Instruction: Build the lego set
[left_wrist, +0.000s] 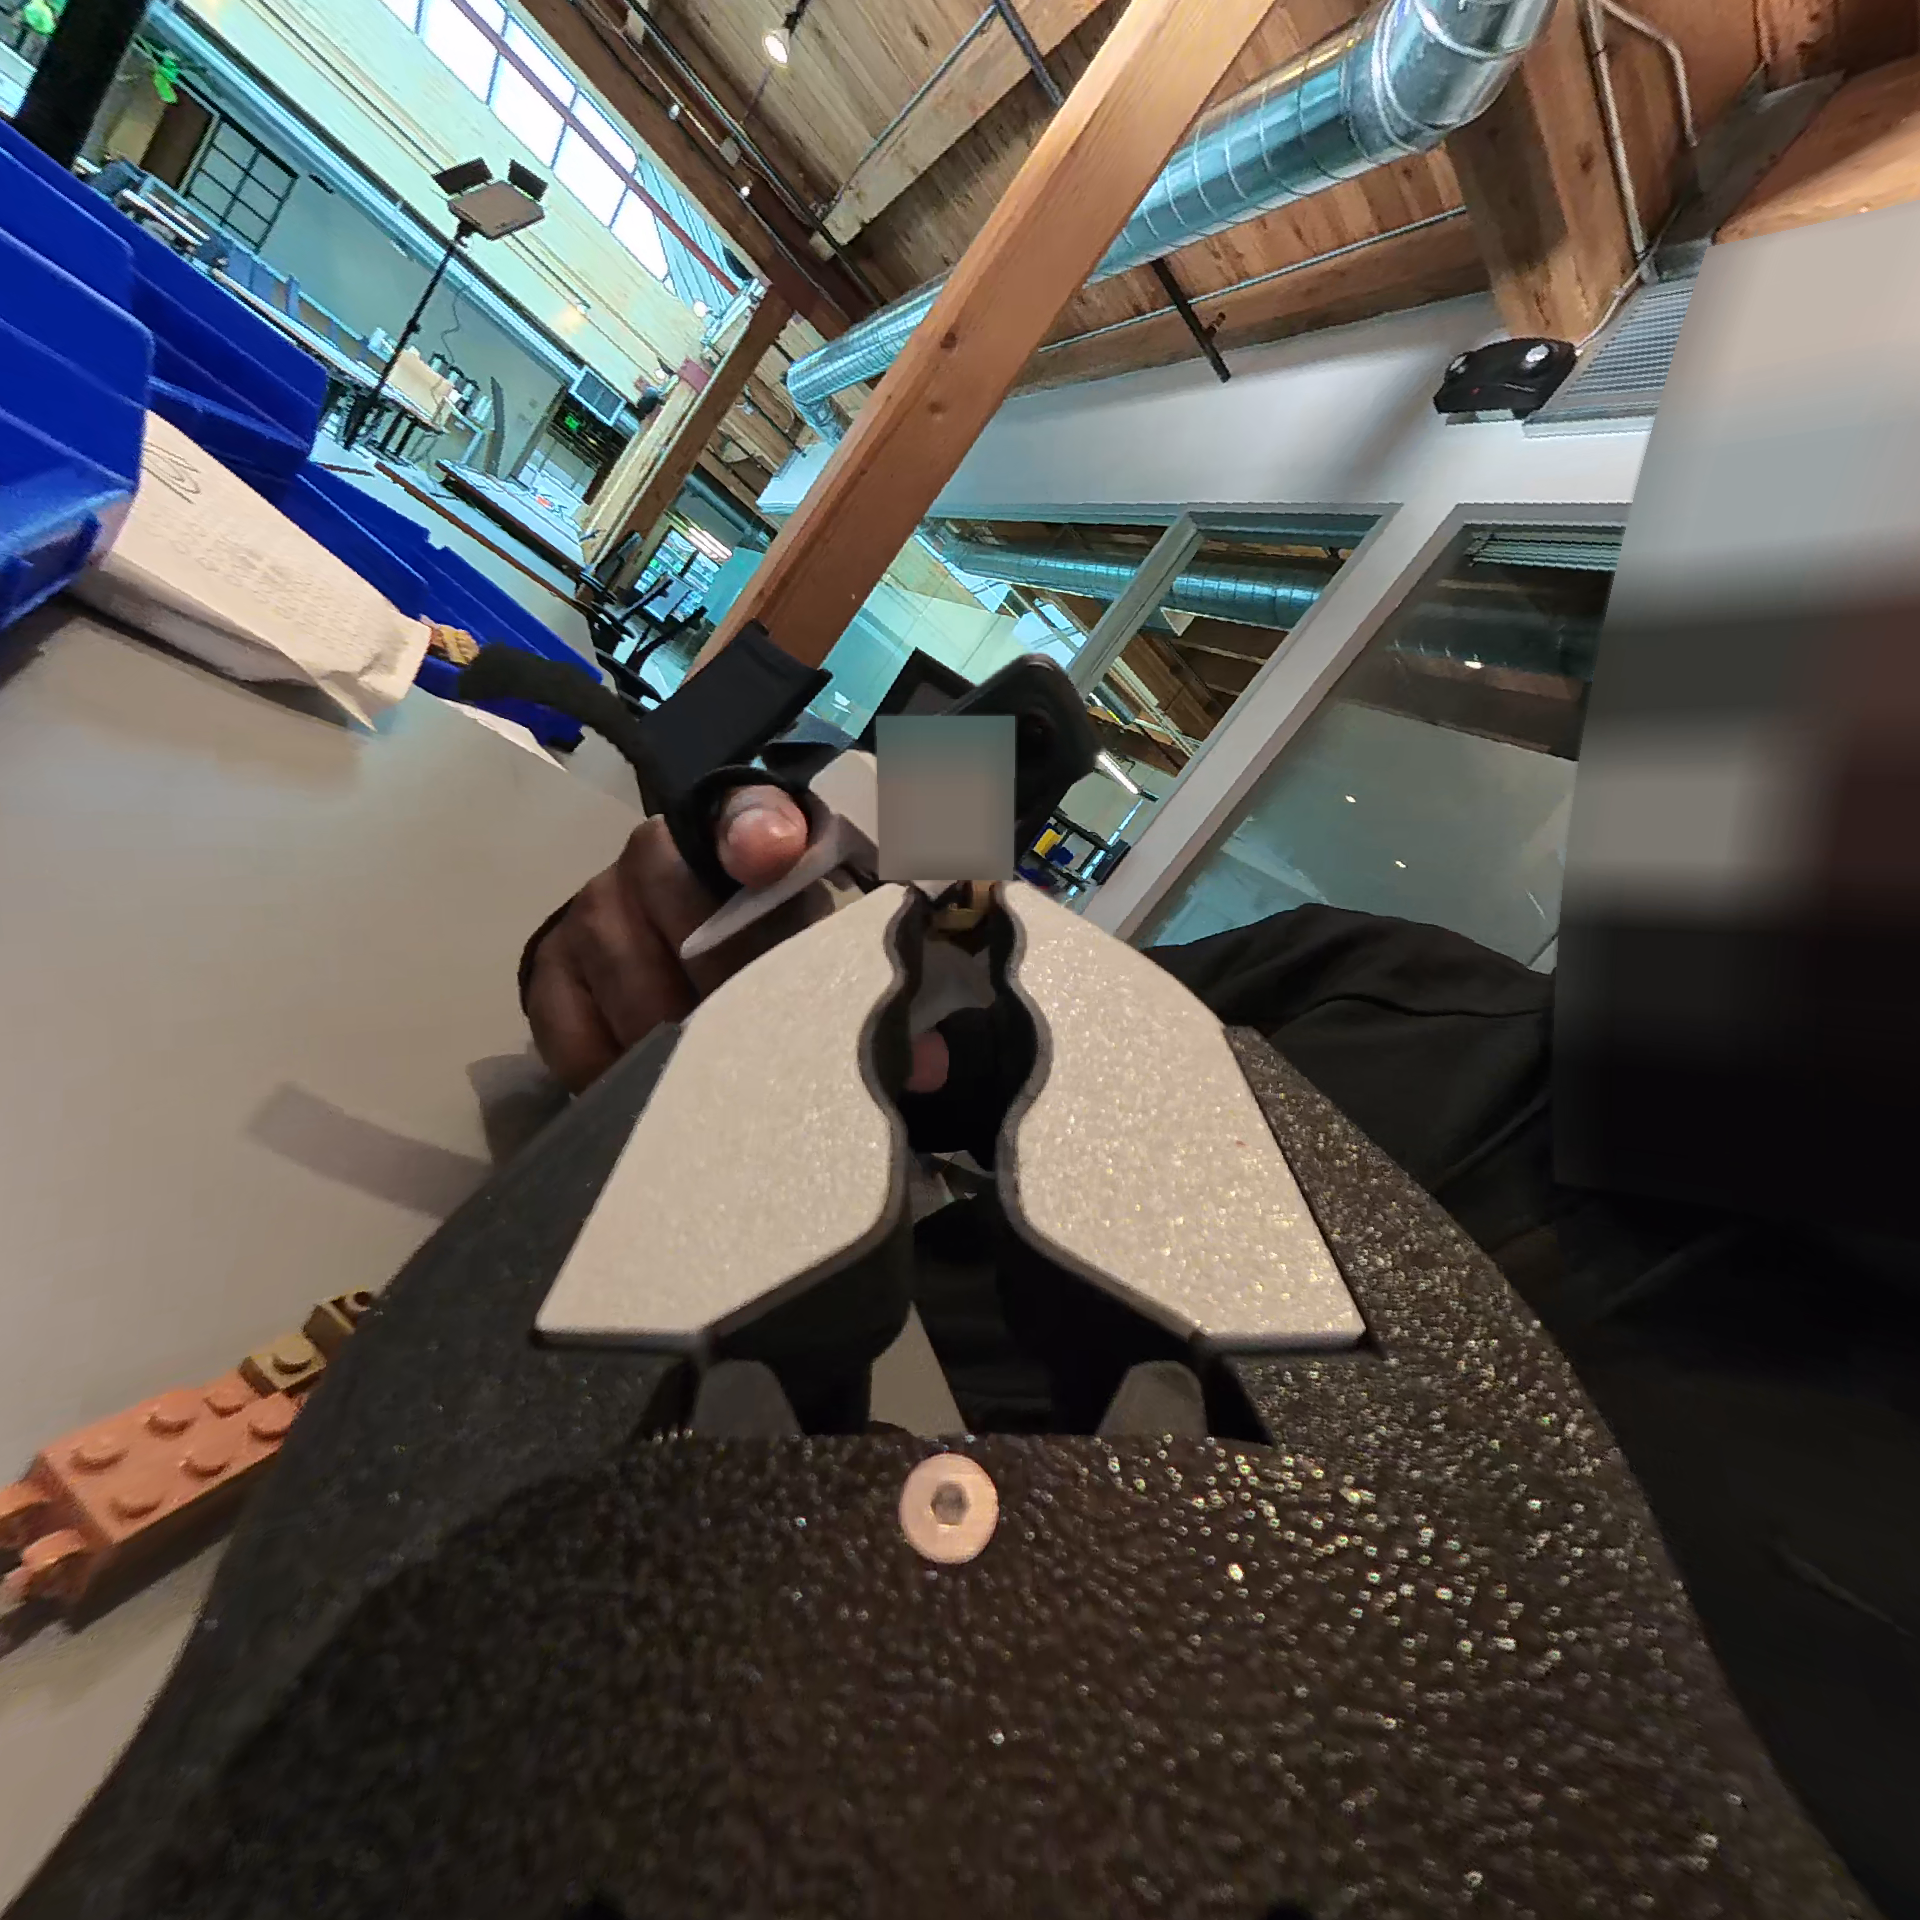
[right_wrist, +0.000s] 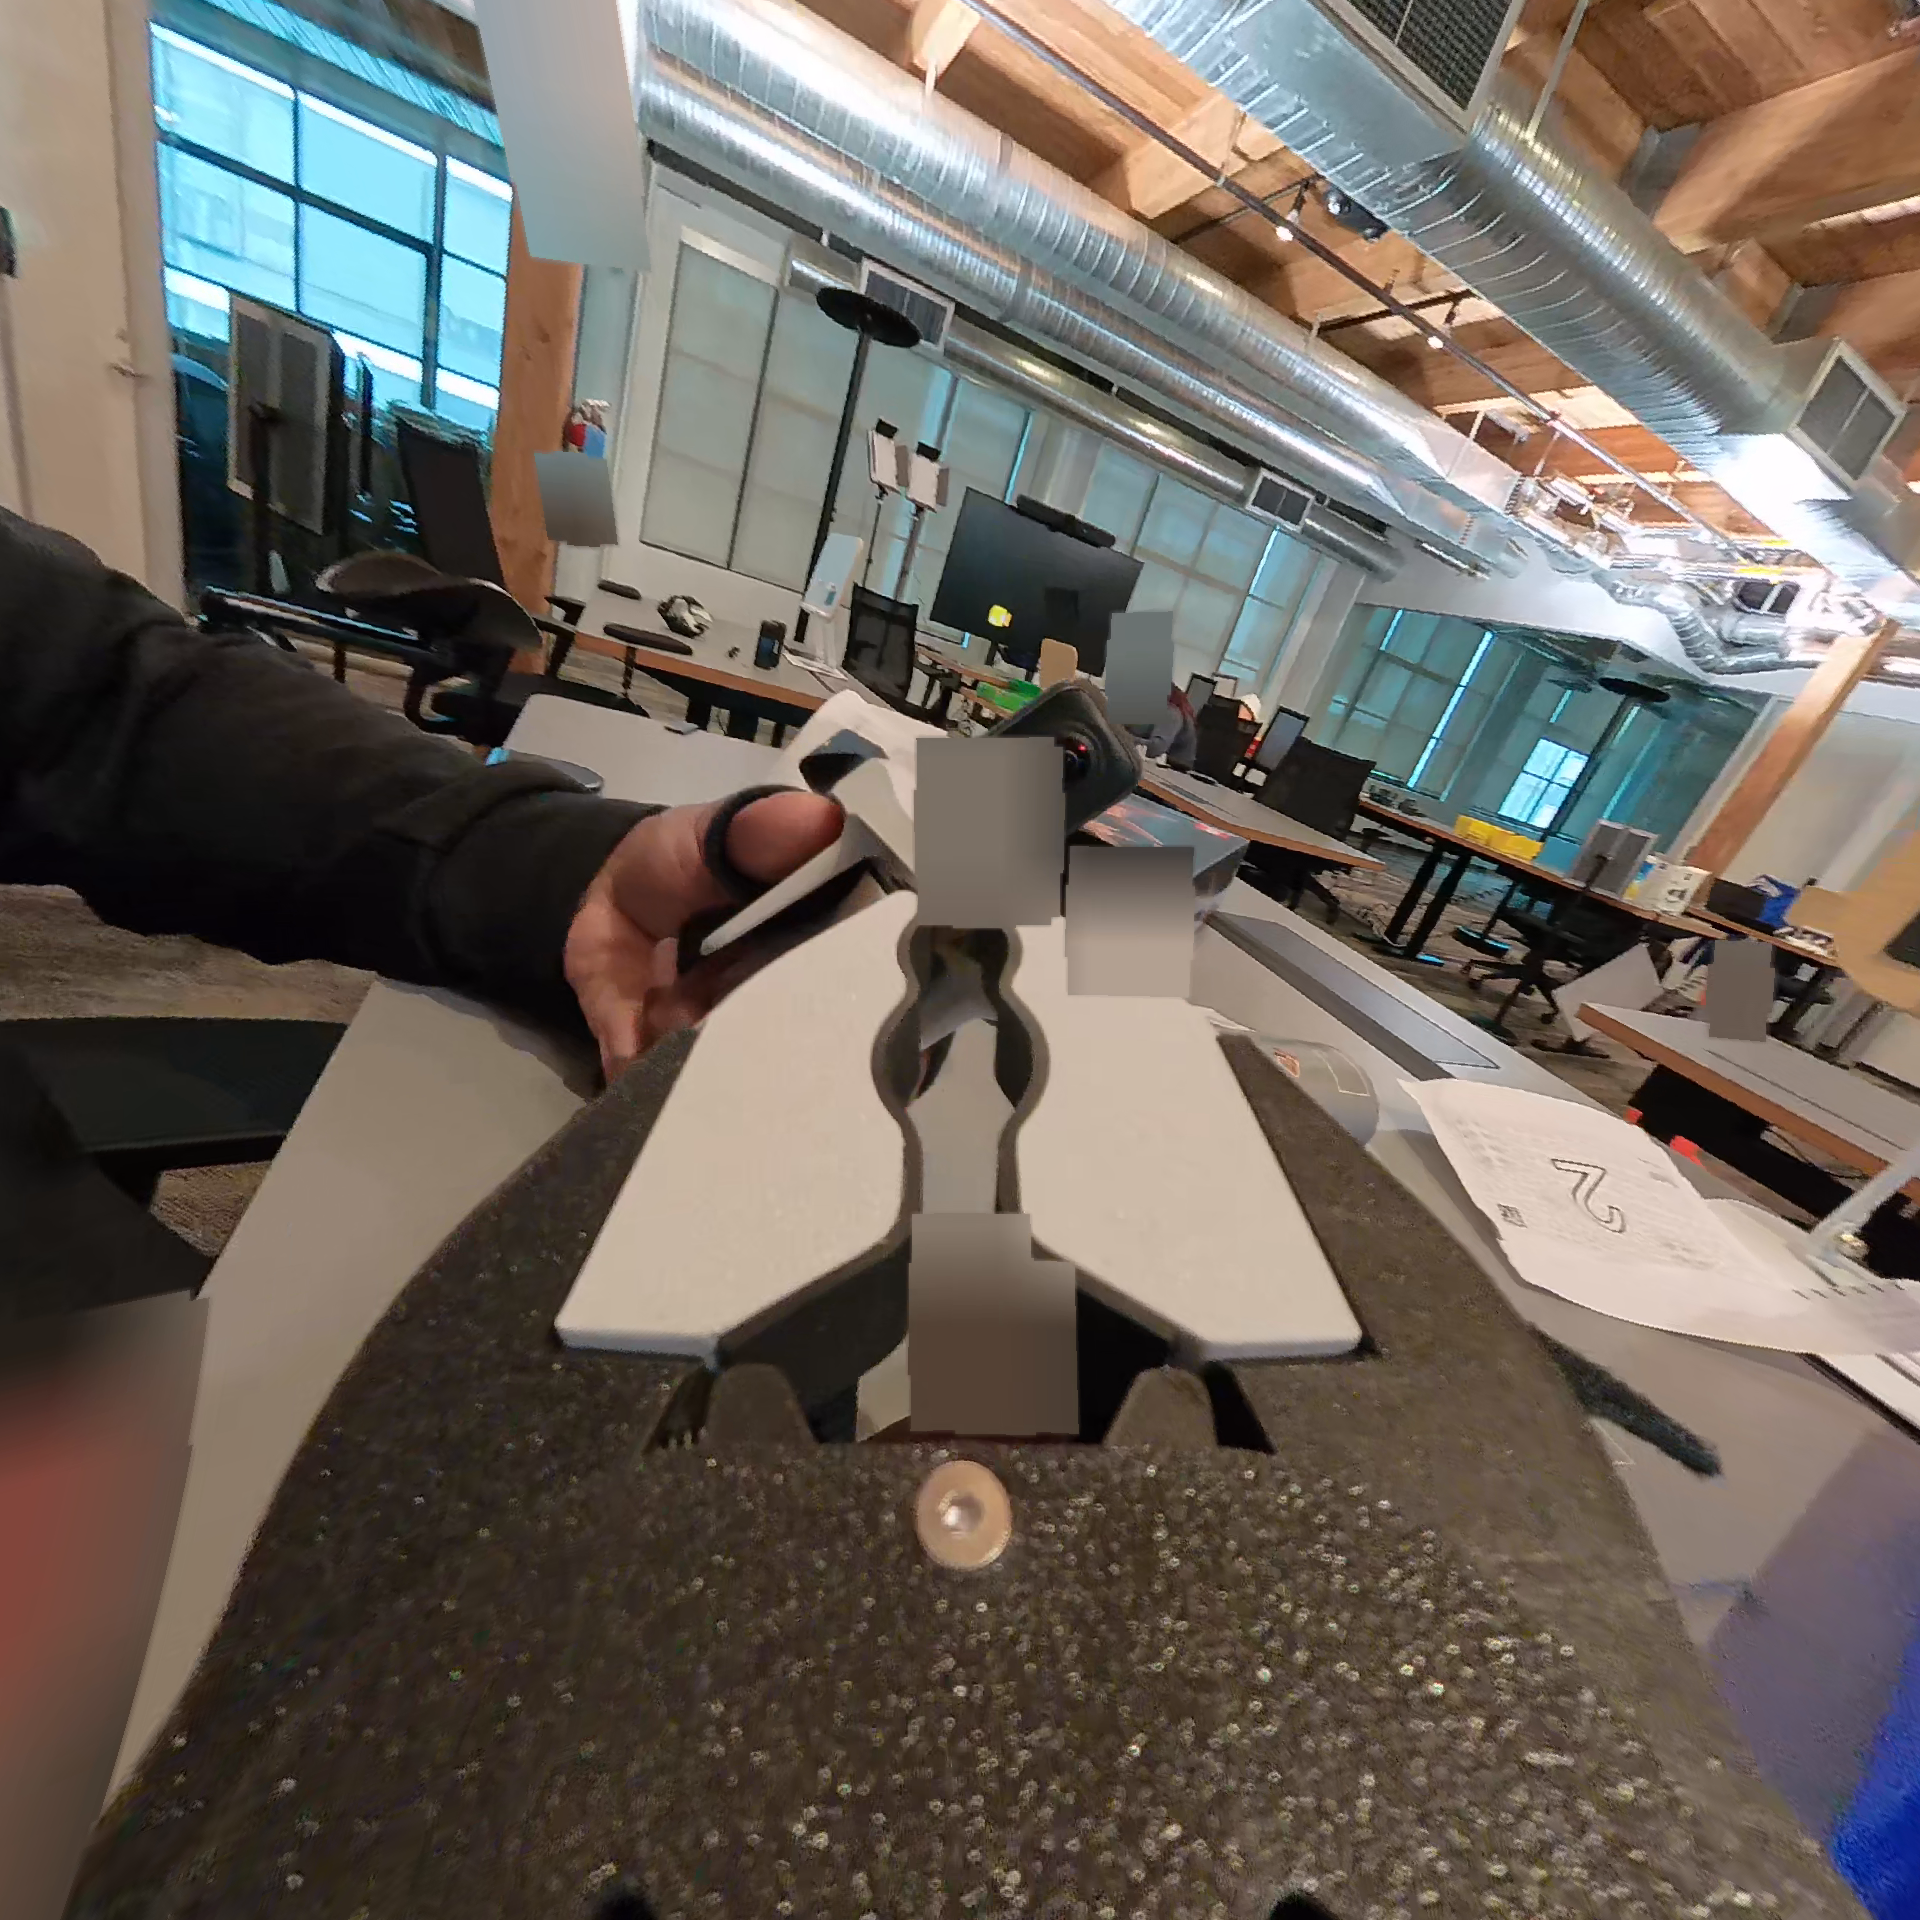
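My left gripper and my right gripper point at each other, tip to tip, above a grey table. In the left wrist view a small tan brick sits between my left fingertips, and the pads close on it. The right gripper faces me there, held by a hand; a mosaic patch hides its fingertips. In the right wrist view my own fingers stand close together, but a patch covers their tips. The left gripper and the hand holding it show beyond.
A brown brick assembly with a tan piece lies on the table at lower left. Blue bins and a white paper stand at far left. A printed sheet lies at right. A dark sleeve crosses the left. Less than 4 cm separates the two grippers' tips.
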